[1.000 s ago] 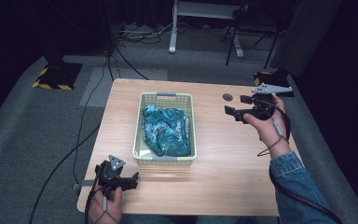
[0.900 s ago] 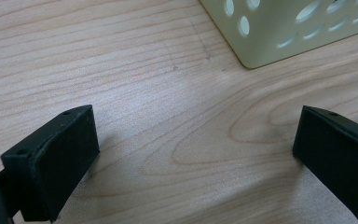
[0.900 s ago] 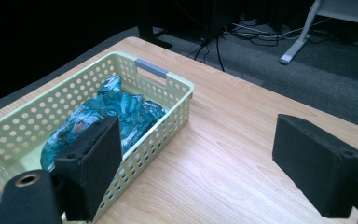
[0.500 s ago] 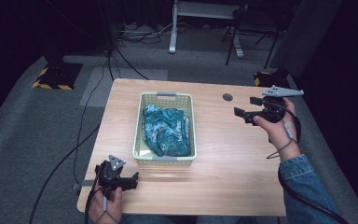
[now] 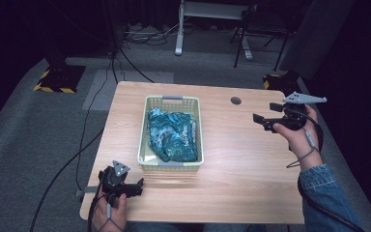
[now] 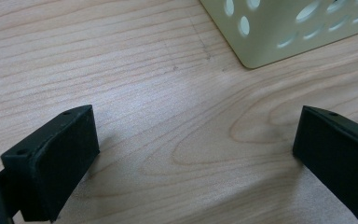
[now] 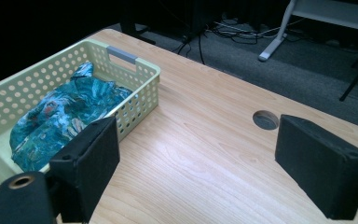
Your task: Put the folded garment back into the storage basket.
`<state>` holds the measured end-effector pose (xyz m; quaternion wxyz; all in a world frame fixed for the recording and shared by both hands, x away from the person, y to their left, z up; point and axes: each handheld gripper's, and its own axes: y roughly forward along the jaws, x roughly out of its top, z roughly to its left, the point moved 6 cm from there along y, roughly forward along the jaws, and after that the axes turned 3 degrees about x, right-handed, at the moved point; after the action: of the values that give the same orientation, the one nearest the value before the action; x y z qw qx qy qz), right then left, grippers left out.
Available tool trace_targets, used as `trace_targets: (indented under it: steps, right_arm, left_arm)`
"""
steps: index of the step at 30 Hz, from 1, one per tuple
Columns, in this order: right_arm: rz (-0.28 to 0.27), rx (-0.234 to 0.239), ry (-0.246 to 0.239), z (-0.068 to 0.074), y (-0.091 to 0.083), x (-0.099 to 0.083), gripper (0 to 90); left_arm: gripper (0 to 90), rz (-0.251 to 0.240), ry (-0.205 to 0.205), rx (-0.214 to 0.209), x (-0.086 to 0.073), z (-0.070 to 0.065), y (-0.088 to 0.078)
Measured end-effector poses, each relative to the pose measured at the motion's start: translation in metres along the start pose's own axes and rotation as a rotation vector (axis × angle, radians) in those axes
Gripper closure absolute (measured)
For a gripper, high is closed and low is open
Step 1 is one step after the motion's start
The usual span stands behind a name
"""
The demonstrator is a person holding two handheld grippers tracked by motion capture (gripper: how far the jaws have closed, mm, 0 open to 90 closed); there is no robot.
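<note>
We hold right gripper (image 5: 263, 123) well right of basket (image 5: 145, 145), jaws wide, empty; left gripper (image 5: 134, 187) likewise wide. Approach teal cloth (image 5: 171, 135) from above, pinch raised fold.

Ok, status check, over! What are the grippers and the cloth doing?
Left gripper open, low by the basket. Right gripper open, raised at the right. Cloth bunched inside basket. Nothing in the way.
</note>
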<state>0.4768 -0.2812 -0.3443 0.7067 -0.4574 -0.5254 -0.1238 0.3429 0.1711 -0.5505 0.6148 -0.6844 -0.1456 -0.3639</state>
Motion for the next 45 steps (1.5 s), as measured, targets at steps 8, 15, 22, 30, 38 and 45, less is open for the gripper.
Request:
trace_targets:
  steps: [8,15,22,30,38,45]
  right_arm:
    - [0.005,-0.02,0.016,-0.011,-0.007,-0.01,12.5]
    - [0.012,-0.034,0.028,-0.02,-0.013,-0.018,12.3]
    - [0.012,-0.046,0.04,-0.026,-0.018,-0.024,12.3]
    - [0.021,-0.062,0.051,-0.037,-0.023,-0.036,12.3]
    - [0.023,-0.071,0.037,-0.047,-0.028,-0.046,12.3]
    - [0.025,-0.076,0.06,-0.058,-0.032,-0.06,12.3]
  left_arm:
    - [0.3,0.0,0.0,0.0,0.0,0.0,0.0]
    - [0.3,0.0,0.0,0.0,0.0,0.0,0.0]
    - [0.3,0.0,0.0,0.0,0.0,0.0,0.0]
    - [0.3,0.0,0.0,0.0,0.0,0.0,0.0]
    - [0.3,0.0,0.0,0.0,0.0,0.0,0.0]
    - [0.3,0.0,0.0,0.0,0.0,0.0,0.0]
